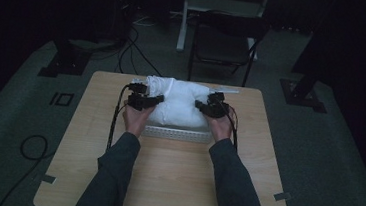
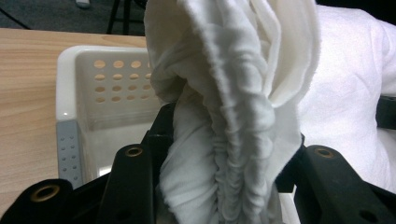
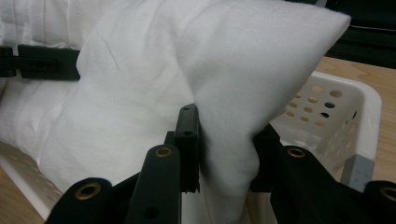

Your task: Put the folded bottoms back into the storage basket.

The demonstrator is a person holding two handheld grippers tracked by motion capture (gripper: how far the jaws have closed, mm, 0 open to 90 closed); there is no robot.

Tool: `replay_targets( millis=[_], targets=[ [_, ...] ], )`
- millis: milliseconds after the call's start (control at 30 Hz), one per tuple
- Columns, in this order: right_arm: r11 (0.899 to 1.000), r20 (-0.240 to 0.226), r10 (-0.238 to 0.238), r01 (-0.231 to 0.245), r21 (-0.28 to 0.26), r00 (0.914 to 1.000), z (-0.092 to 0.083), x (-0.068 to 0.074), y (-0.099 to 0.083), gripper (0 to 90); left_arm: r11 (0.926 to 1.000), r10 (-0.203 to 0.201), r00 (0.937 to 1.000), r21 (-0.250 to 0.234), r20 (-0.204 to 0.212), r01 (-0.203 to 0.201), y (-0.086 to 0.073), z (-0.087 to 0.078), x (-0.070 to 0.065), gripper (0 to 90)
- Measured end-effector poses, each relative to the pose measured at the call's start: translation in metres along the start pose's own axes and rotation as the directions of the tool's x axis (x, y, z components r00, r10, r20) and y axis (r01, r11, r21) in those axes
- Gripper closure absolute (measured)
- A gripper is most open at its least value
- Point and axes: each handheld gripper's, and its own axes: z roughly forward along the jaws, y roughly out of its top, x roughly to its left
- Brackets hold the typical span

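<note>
together each hand-held gripper, left [image 1: 147, 101] and right [image 1: 209, 107], pinches the white cloth [image 1: 178, 102] over the basket [image 1: 178, 133].

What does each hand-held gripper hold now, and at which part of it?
Both hold the same white cloth above the white basket. The left hand-held gripper pinches a bunched fold at its left end; the right hand-held gripper pinches a fold at its right end.

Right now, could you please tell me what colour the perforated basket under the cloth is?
The basket is white, clearest in the left gripper view.
</note>
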Motion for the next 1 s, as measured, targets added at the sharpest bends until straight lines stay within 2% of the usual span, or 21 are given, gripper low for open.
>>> replay_targets(
  millis=[133,200,400,1000],
  targets=[
    [1.0,0.001,0.004,-0.004,0.007,1.0,0.002,-0.001,-0.001,71.6,0.9999,0.007,1.0,0.008,-0.003,-0.007,0.0,0.003,0.001,54.9],
    [1.0,0.002,0.004,-0.004,0.011,1.0,0.003,-0.002,-0.001,71.6,0.9994,0.027,0.9995,0.021,-0.015,-0.027,0.002,0.006,-0.001,54.9],
    [1.0,0.01,0.022,-0.022,0.019,0.9997,0.006,-0.007,-0.003,71.6,0.9983,0.049,0.9983,0.033,-0.032,-0.048,0.006,0.01,-0.005,54.9],
    [0.998,0.023,0.022,-0.024,0.06,0.9995,0.014,-0.014,-0.019,71.6,0.9932,0.083,0.9955,0.085,-0.047,-0.078,-0.005,0.022,-0.01,54.8]
  ],
)
